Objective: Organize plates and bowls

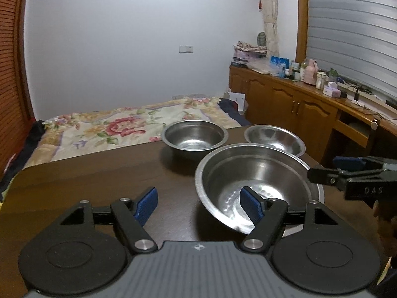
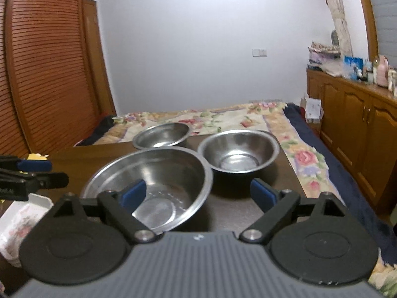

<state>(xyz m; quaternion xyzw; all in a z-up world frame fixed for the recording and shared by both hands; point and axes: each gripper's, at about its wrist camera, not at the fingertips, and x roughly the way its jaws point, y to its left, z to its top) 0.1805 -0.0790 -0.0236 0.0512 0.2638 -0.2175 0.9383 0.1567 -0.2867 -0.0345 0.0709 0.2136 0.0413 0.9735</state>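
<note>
Three steel bowls stand on a dark wooden table (image 1: 99,181). The large bowl (image 1: 255,181) is nearest; it also shows in the right wrist view (image 2: 158,173). A medium deep bowl (image 1: 194,134) (image 2: 238,149) and a shallow small bowl (image 1: 275,136) (image 2: 161,134) stand behind it. My left gripper (image 1: 198,204) is open, its right finger over the large bowl's near rim. My right gripper (image 2: 198,195) is open, its left finger over the large bowl. Each gripper shows at the edge of the other's view: the right gripper (image 1: 322,171) and the left gripper (image 2: 49,173).
A bed with a floral cover (image 1: 119,126) lies beyond the table's far edge. A wooden sideboard (image 1: 297,104) with bottles and clutter runs along the right wall. A white floral dish (image 2: 19,221) sits at the table's left in the right wrist view.
</note>
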